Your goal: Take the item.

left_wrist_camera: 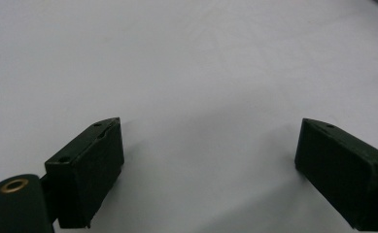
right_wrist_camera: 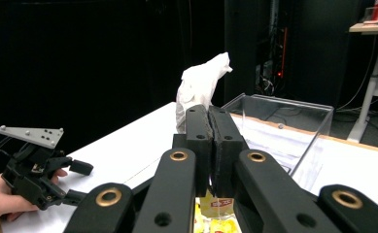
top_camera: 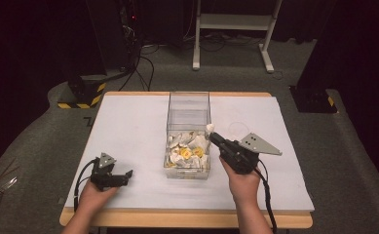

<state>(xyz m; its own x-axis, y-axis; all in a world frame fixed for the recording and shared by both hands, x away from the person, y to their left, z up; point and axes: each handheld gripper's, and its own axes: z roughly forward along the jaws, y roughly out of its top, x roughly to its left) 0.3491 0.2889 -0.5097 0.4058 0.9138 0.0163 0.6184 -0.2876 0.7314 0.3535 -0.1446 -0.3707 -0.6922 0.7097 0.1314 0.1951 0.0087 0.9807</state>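
Note:
A clear plastic box stands in the middle of the white table, with several white and yellow packets lying in its near half. My right gripper hangs over the box's right wall, shut on a white paper packet. In the right gripper view the closed jaws pinch the packet, which sticks up above them, with the box behind and yellow packets below. My left gripper rests near the table's front left, open; its jaws stand wide apart over bare table.
The left gripper and the hand holding it show at the left of the right gripper view. Behind the table stand a white desk frame and a black-and-yellow striped base, with cables on the floor. The table's wooden edge runs along the front.

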